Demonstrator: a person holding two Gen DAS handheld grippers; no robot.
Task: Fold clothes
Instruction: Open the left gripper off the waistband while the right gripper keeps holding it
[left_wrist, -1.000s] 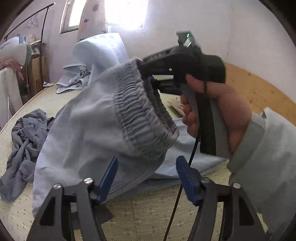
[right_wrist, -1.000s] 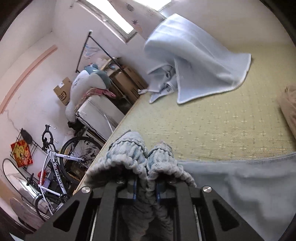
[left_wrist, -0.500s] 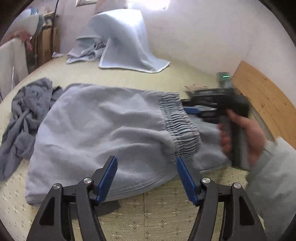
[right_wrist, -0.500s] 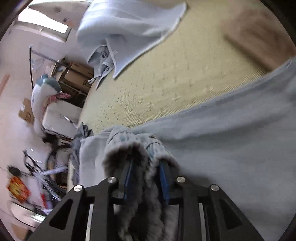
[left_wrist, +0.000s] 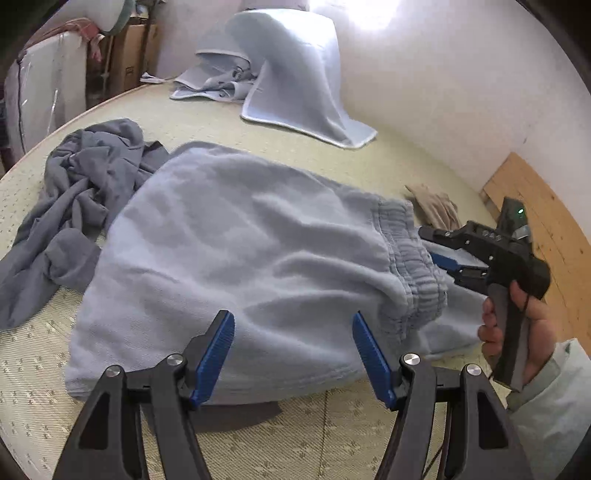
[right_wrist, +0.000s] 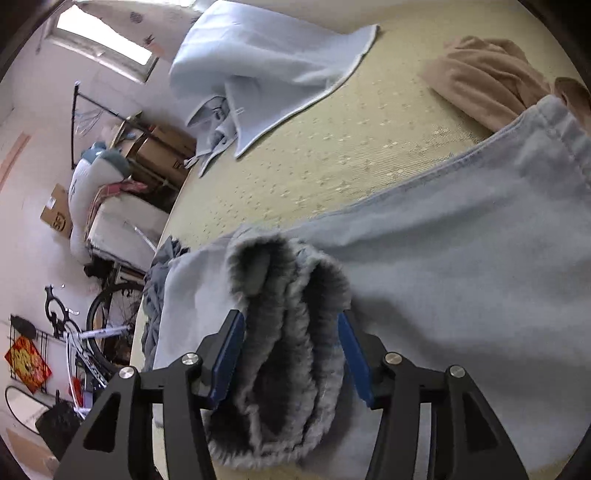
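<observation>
Light blue sweatpants (left_wrist: 236, 258) lie folded on the mattress (left_wrist: 332, 435), just ahead of the left gripper (left_wrist: 293, 354), fingers wide. Right gripper (right_wrist: 291, 358) fingers also spread, the bunched elastic waistband (right_wrist: 284, 332) loose between them, possibly brushing one pad.

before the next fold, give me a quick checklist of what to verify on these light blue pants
1. Right tongs released from the waistband: ok, jaws open, elastic loose between them.
2. Left tongs free: ok, open and holding nothing.
3. Light blue pants lying down on the mat: ok, folded over, some wrinkles.
4. Waistband lying flat: not ok, it is bunched up.
5. Grey garment kept apart: not ok, it touches the pants' far edge.
6. Lower layer's edges lined up: cannot tell, mostly covered.
</observation>
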